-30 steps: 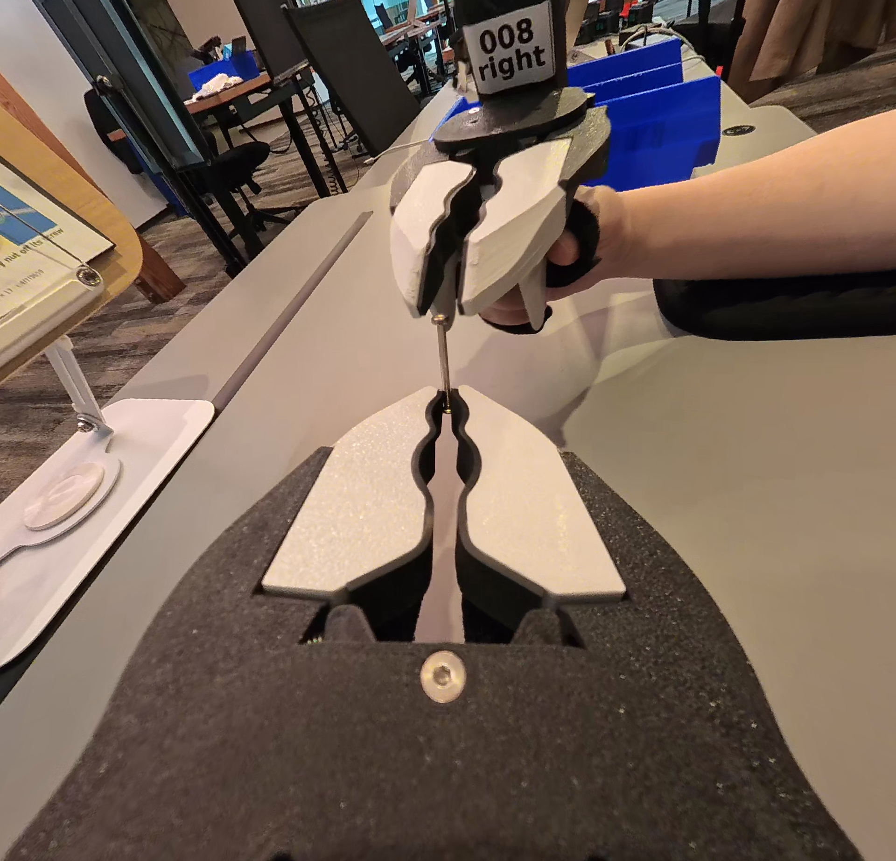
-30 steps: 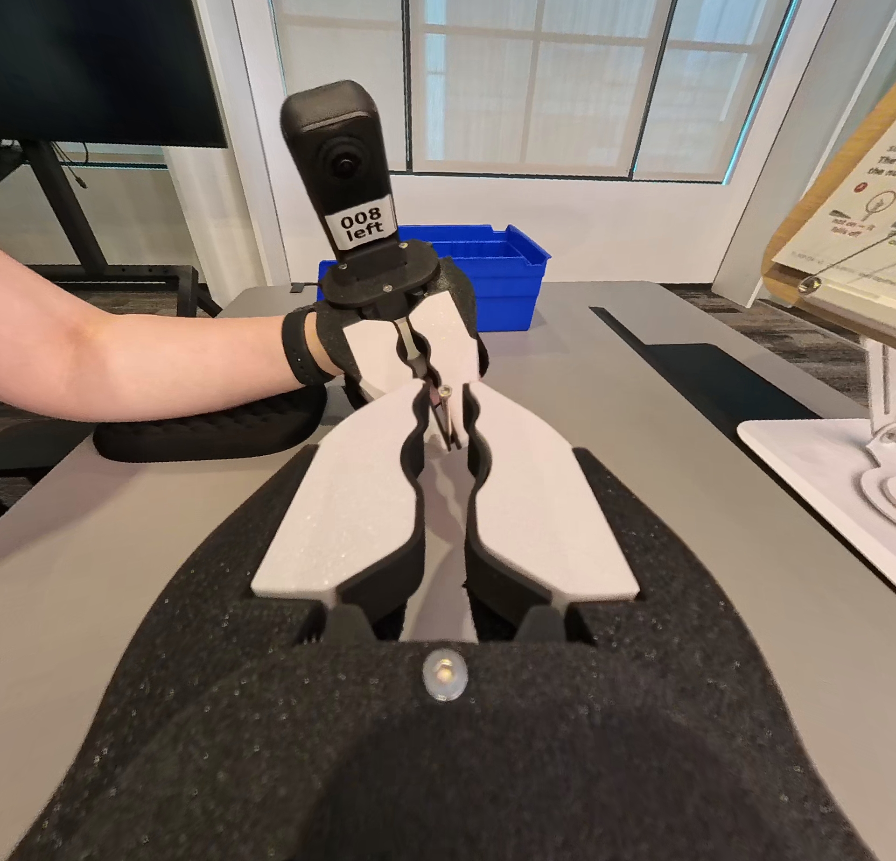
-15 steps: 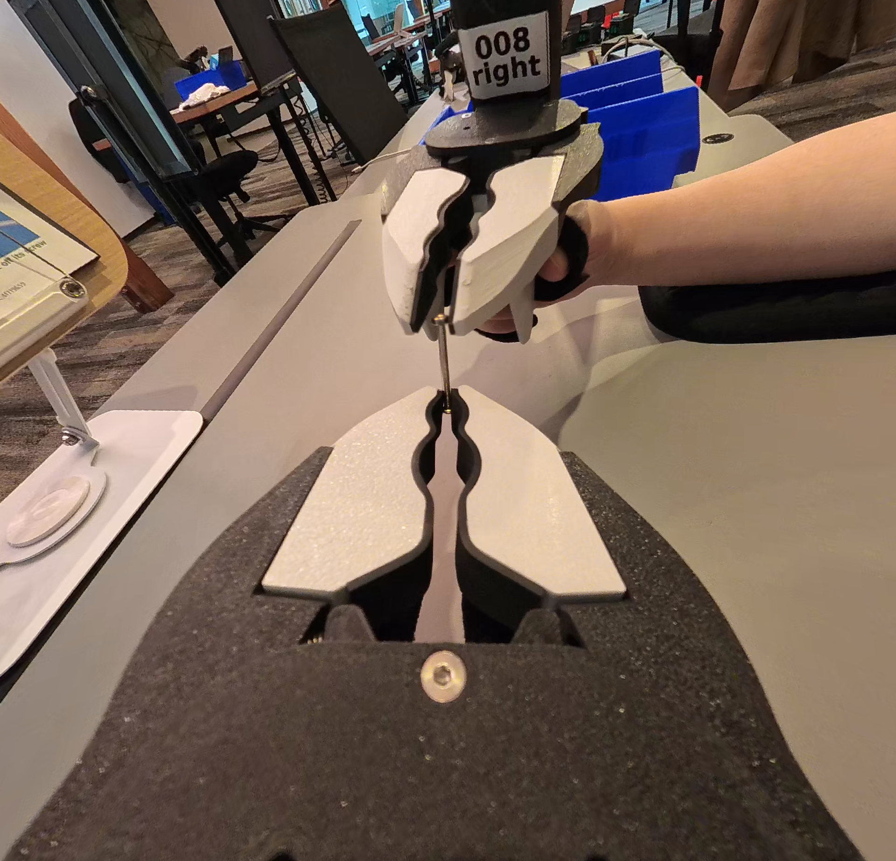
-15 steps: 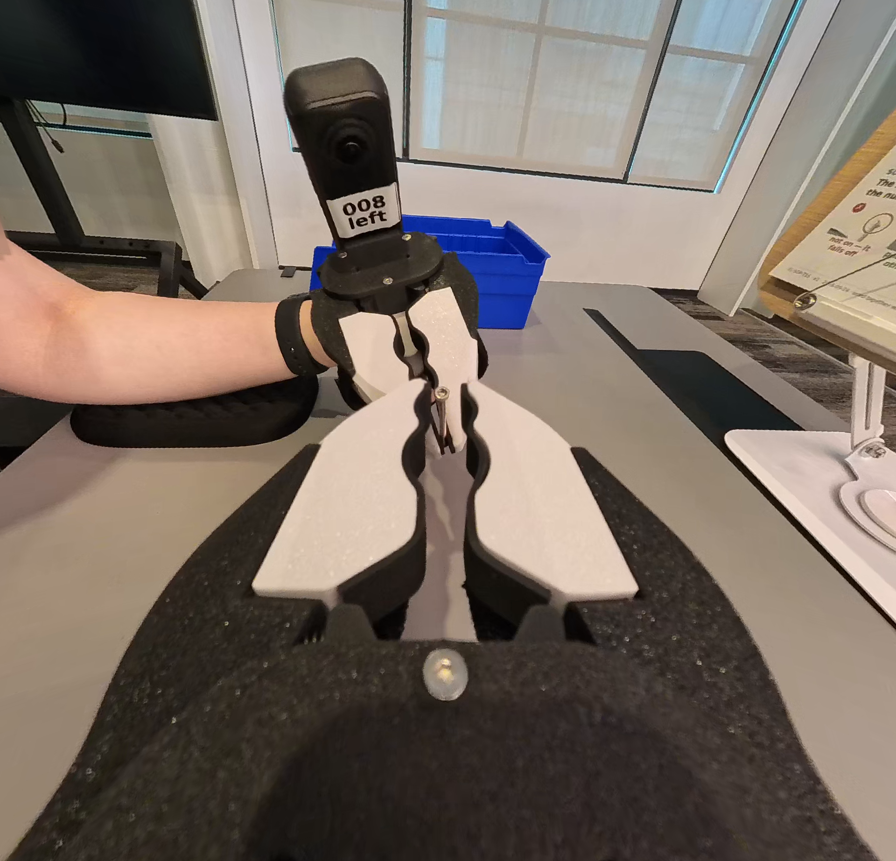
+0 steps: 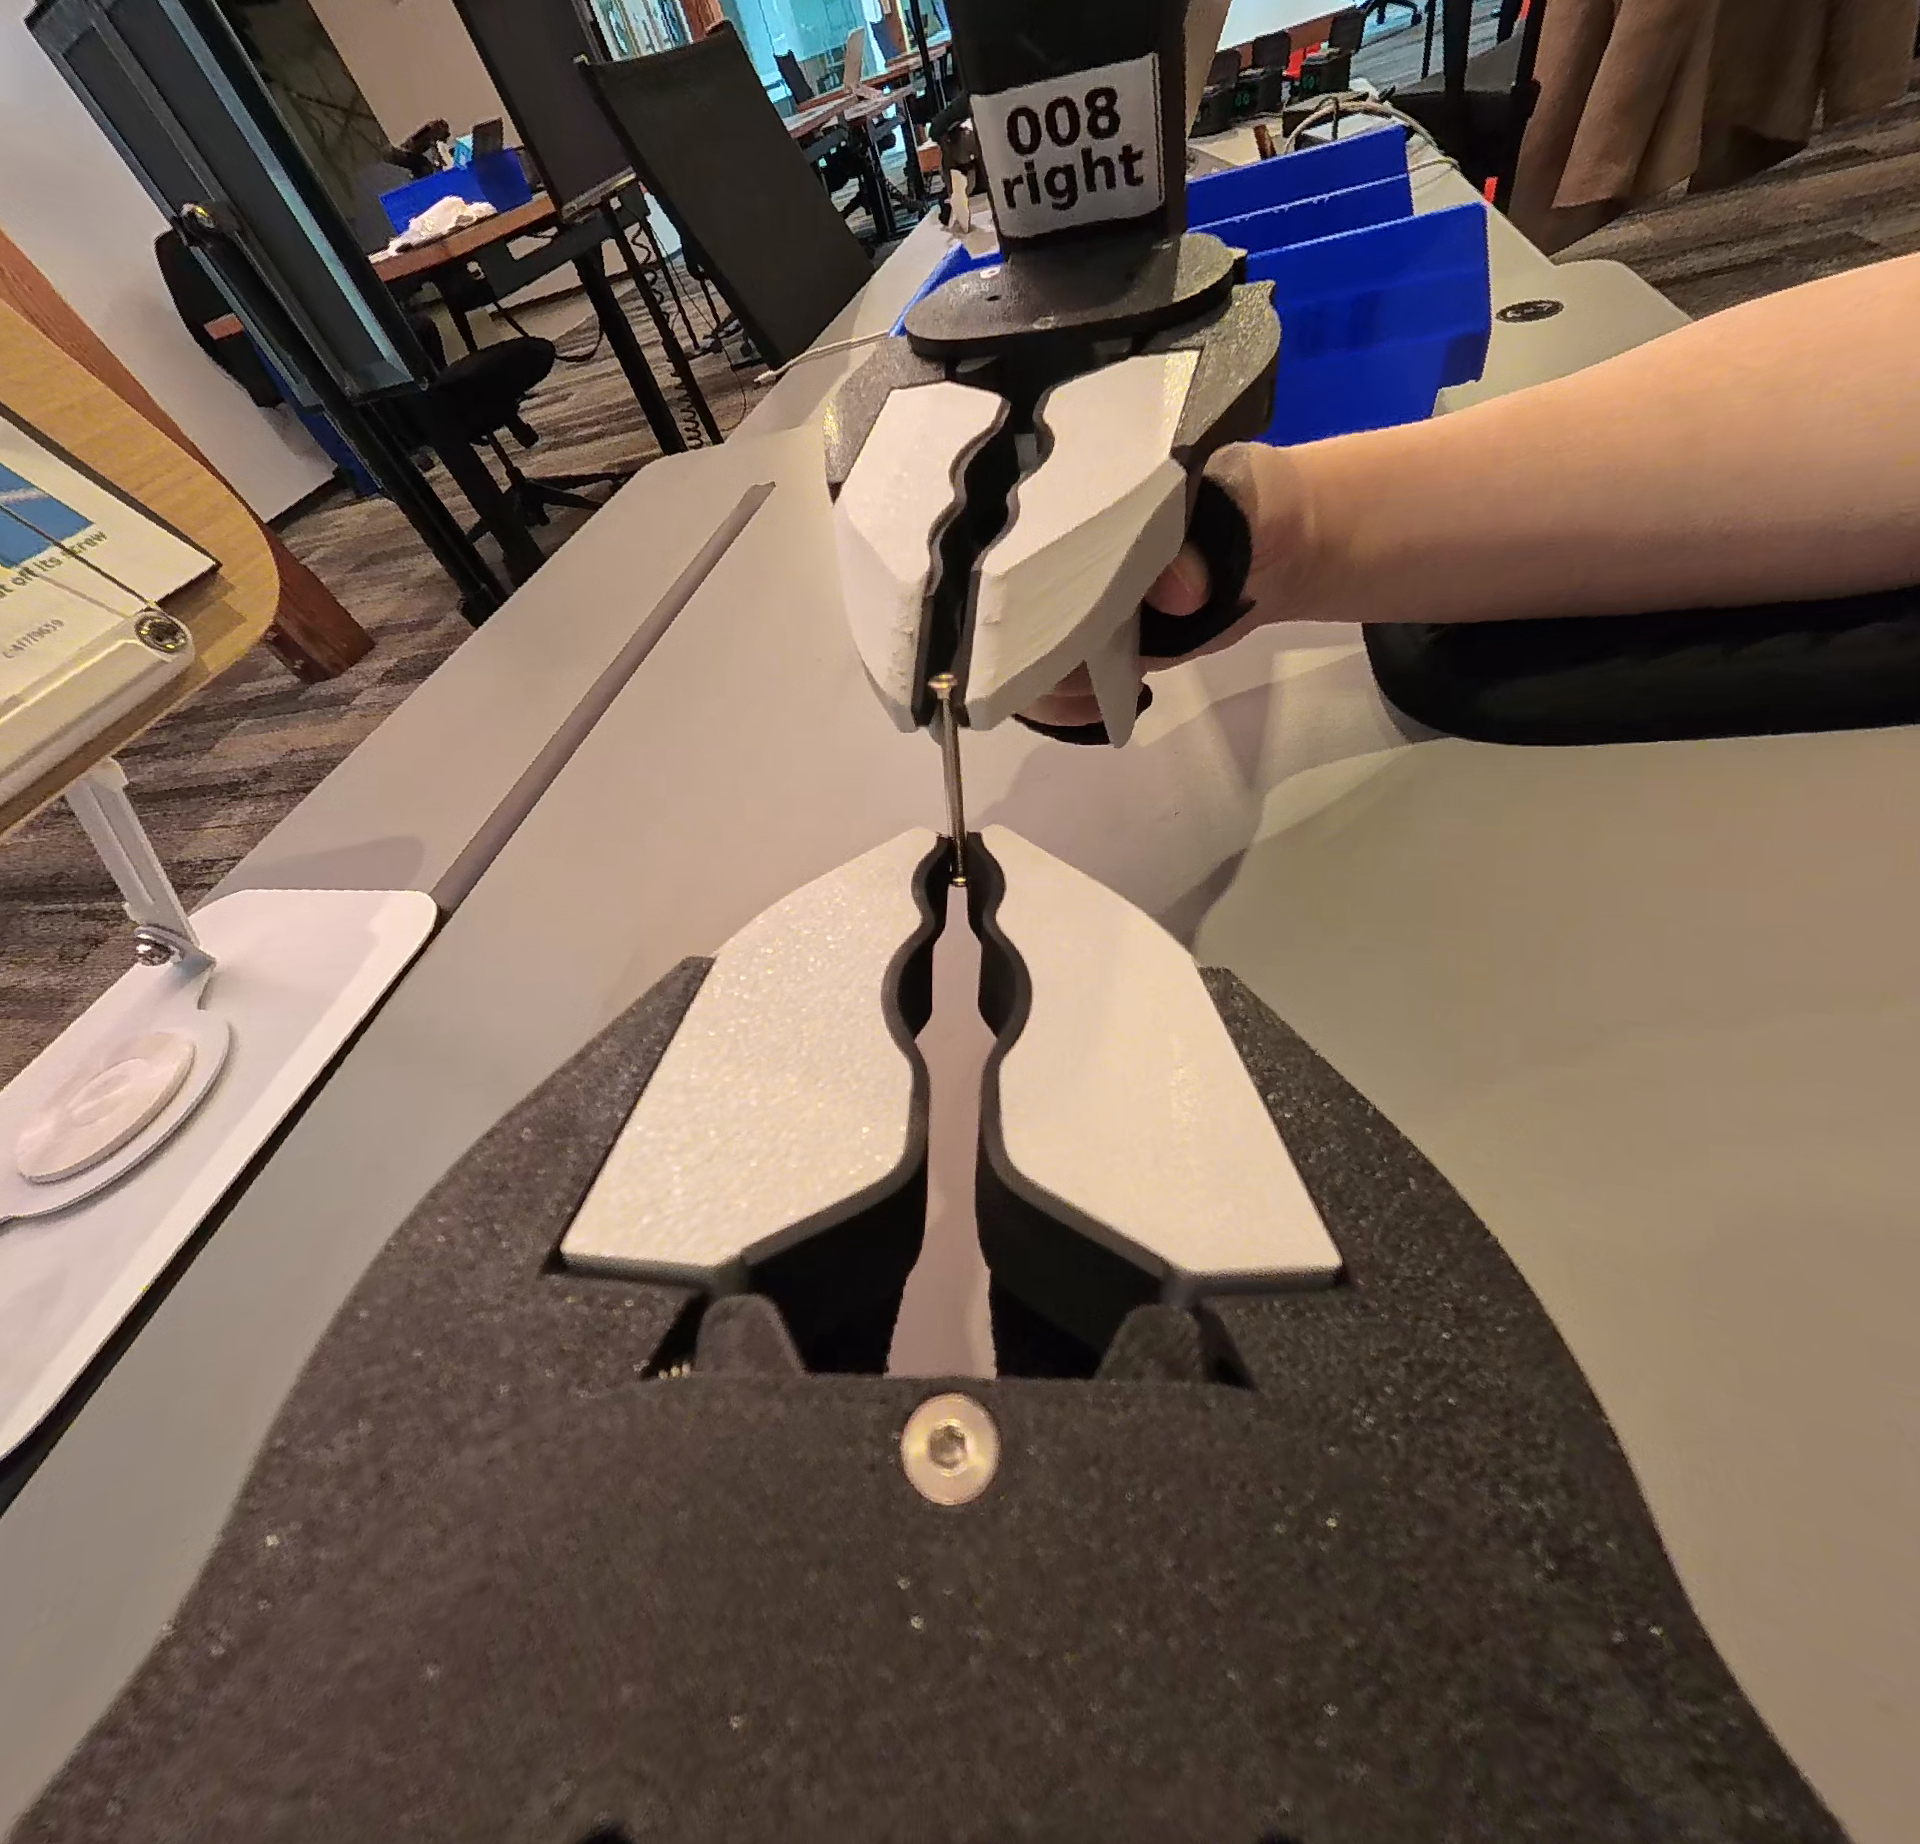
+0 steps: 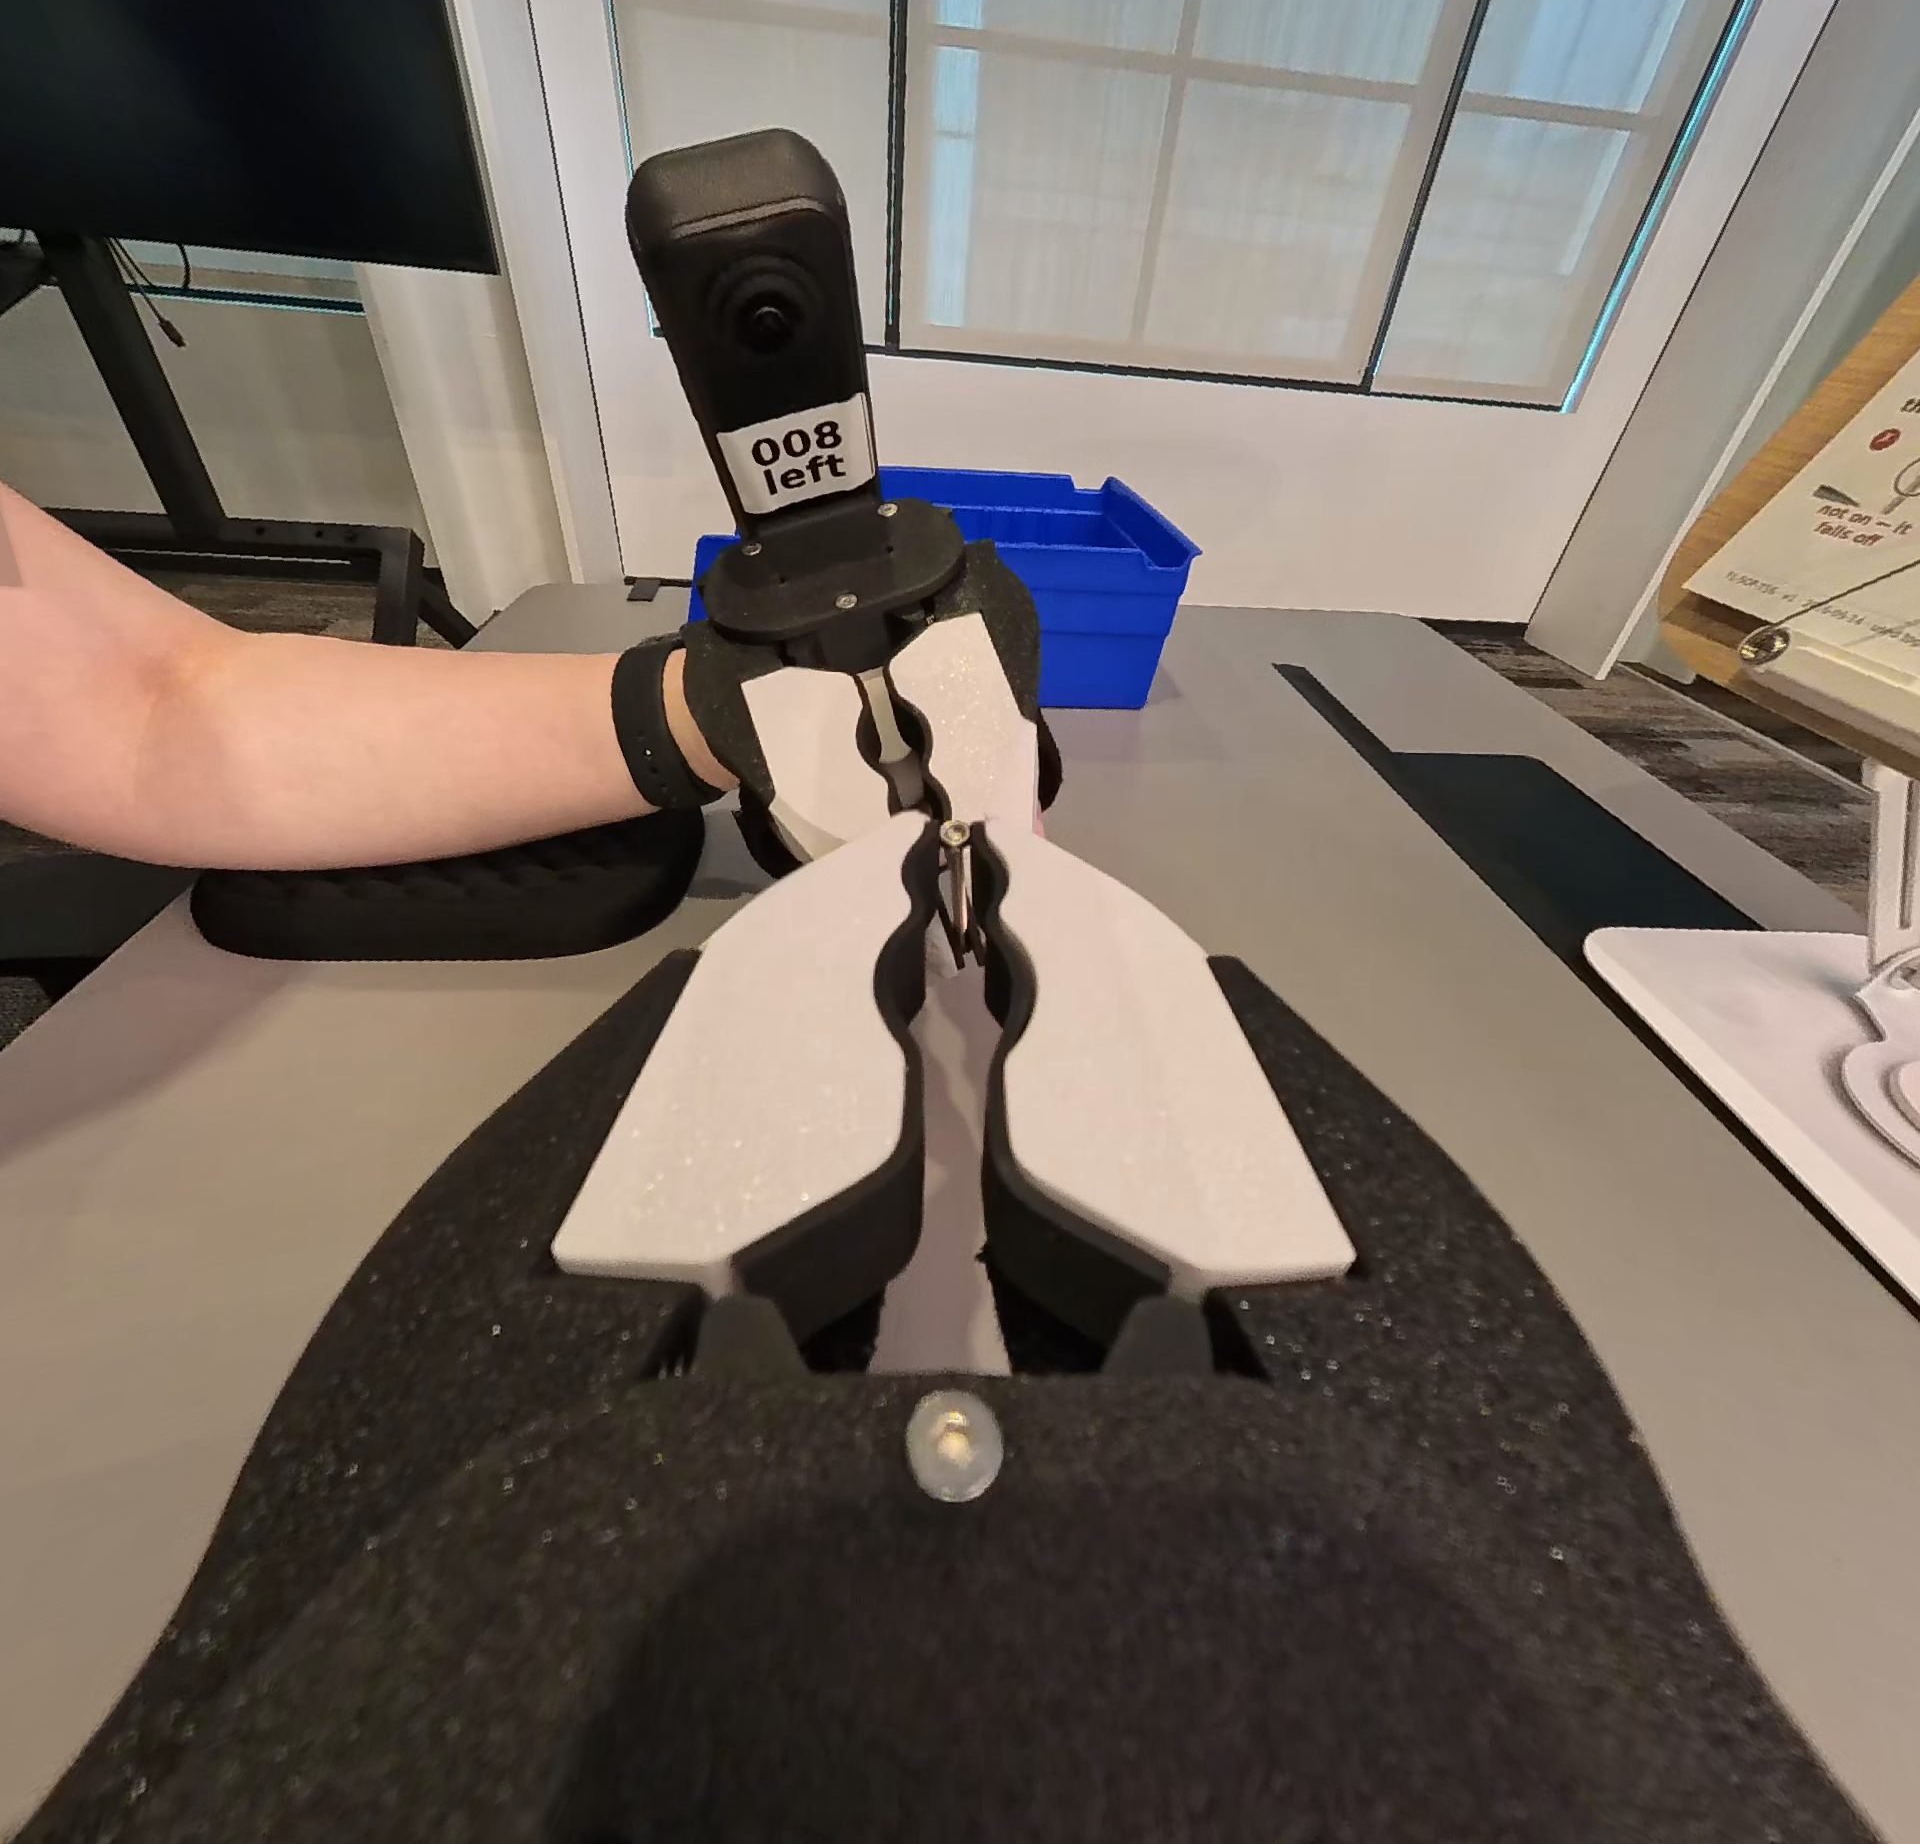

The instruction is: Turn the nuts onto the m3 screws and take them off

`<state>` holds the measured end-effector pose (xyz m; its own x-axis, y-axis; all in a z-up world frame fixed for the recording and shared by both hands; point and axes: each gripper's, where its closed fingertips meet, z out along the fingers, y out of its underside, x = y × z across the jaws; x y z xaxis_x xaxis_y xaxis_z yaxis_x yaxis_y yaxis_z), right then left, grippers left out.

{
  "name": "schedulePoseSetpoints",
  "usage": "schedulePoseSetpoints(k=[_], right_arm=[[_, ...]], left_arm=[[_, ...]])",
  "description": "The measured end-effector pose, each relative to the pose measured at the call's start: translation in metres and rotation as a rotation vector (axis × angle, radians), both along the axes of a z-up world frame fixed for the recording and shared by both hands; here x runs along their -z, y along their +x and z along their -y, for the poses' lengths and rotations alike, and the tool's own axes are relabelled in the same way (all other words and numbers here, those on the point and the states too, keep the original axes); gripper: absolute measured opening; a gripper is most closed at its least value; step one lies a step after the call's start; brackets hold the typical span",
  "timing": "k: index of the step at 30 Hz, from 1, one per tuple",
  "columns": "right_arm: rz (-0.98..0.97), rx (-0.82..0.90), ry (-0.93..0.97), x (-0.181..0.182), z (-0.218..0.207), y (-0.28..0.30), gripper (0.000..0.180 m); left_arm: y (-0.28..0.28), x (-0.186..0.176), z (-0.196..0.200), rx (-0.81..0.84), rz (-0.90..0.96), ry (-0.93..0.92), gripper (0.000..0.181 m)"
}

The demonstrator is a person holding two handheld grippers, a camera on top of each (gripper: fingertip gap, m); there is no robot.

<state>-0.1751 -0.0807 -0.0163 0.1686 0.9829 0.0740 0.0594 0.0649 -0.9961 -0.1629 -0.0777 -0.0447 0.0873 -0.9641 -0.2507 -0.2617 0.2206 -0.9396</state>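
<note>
1. Left view: my left tool (image 5: 958,842) pinches the screw's (image 5: 951,766) lower end; any nut there is hidden.
2. Right view: my right tool (image 6: 954,830) clamps the screw head, above mid-counter (image 6: 312,1067).
3. A blue bin (image 6: 1081,589) sits at the far edge.

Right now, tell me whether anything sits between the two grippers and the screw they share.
Nothing visible does. The right hand-held gripper pinches the screw at its head; the left hand-held gripper grips its lower end. Whether a nut sits there is too small to tell.
</note>
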Motion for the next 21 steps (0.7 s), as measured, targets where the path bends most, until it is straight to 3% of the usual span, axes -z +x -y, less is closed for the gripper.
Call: schedulePoseSetpoints(k=[21], right_arm=[[-0.038, 0.117, 0.062, -0.009, -0.011, -0.002, 0.015]], left_arm=[[-0.006, -0.007, -0.012, -0.075, 0.037, 0.022, 0.002]])
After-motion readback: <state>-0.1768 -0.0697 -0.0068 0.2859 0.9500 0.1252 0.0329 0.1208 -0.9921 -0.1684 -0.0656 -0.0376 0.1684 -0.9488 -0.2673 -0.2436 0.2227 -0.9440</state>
